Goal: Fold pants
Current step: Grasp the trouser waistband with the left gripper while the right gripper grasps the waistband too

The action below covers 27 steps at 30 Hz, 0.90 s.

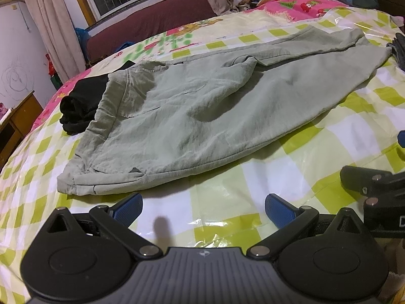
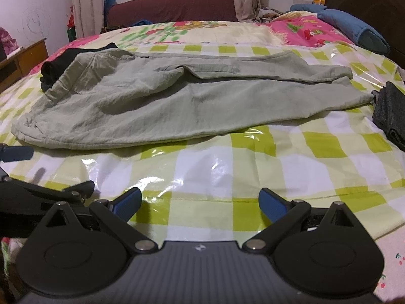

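Clearly, both tools hung short of the cloth with nothing in them. At the bottom centre of the left wrist view, the left gripper (image 1: 203, 209) had its blue-padded jaws spread wide over bare plastic sheet (image 1: 227, 197), and the same held at the bottom centre of the right wrist view, where the right gripper (image 2: 200, 202) stood released over the green-checked cover.

Outward from the left gripper, the pants (image 1: 202, 106) began just beyond the pads: their waistband corner sat in the lower left of that frame, close to the left pad, and the cloth ran away toward the upper right, where the leg ends lay far off. In the right wrist view the pants (image 2: 177, 96) stretched across the middle of the frame from left to right, waist at the left edge, leg ends at the right, with a broad strip of bare sheet between their near hem and the pads. So their long axis ran crosswise to both tools. The left gripper looked nearer the waist; the right looked the likelier one for the leg ends.

A black garment (image 1: 78, 103) touched the waistband at the frame's left, partly under it, and a dark grey cloth (image 2: 389, 119) lay just beside the leg ends at the right edge.
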{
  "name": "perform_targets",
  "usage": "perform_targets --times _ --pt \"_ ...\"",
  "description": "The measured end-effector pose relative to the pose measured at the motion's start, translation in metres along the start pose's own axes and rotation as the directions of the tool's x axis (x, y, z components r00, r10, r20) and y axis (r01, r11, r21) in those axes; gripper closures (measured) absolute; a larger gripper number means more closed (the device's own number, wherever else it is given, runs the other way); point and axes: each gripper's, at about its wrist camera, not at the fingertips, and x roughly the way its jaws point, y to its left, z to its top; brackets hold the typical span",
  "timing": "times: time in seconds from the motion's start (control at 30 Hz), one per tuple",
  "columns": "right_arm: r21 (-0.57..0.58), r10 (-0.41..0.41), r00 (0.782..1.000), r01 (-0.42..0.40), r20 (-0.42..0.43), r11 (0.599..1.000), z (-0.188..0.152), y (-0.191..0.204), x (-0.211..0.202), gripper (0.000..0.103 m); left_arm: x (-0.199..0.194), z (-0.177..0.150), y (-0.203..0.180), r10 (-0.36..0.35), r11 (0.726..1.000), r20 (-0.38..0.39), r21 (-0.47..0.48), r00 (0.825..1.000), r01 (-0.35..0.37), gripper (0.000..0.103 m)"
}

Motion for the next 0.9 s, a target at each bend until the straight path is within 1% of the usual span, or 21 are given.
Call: perform_targets --times 0.17,0.27,0.37,0.43,0.53,0.63,0.67,0.77,0.83,0.9 --pt "-0.012 0.023 1.0 -0.023 0.014 1.0 0.009 0.006 -0.001 0.004 -0.001 0.004 0.011 -0.01 1.0 0.023 -0.023 1.0 0.011 0.0" --pt "-0.047 0.046 0.999 -0.045 0.019 0.998 0.017 0.016 0.002 0.004 -0.001 0.006 0.026 -0.006 0.998 0.026 -0.065 1.0 0.008 0.0" --pt "-0.121 0.077 0.997 -0.074 0.028 0.99 0.027 0.031 0.005 0.004 -0.002 0.01 0.048 0.007 0.993 0.037 -0.116 0.999 -0.003 0.0" --pt "-0.188 0.105 0.994 -0.096 0.036 0.977 0.034 0.045 0.007 0.004 -0.003 0.012 0.065 0.037 0.991 0.052 -0.132 0.998 -0.03 0.0" --pt "-0.276 0.155 0.987 -0.14 0.035 0.951 0.045 0.065 0.013 0.004 0.002 0.009 0.094 0.108 0.986 0.053 -0.131 0.993 -0.101 0.0" --pt "-0.346 0.214 0.977 -0.199 0.005 0.917 0.057 0.089 0.027 0.004 0.018 0.005 0.124 0.172 0.975 0.018 -0.146 0.985 -0.168 0.0" --pt "-0.366 0.236 0.972 -0.222 -0.005 0.904 0.06 0.098 0.031 0.004 0.021 0.003 0.133 0.18 0.972 0.011 -0.158 0.984 -0.176 0.0" --pt "-0.437 0.3 0.954 -0.281 -0.028 0.854 0.065 0.124 0.043 0.004 0.034 0.002 0.154 0.179 0.968 0.004 -0.182 0.984 -0.175 0.0" --pt "-0.487 0.314 0.948 -0.296 -0.047 0.822 0.064 0.139 0.055 0.005 0.044 0.003 0.16 0.17 0.971 0.01 -0.172 0.985 -0.165 0.0" --pt "-0.519 0.31 0.947 -0.306 -0.081 0.798 0.062 0.152 0.07 0.005 0.051 0.005 0.162 0.132 0.979 0.017 -0.157 0.991 -0.128 0.0"
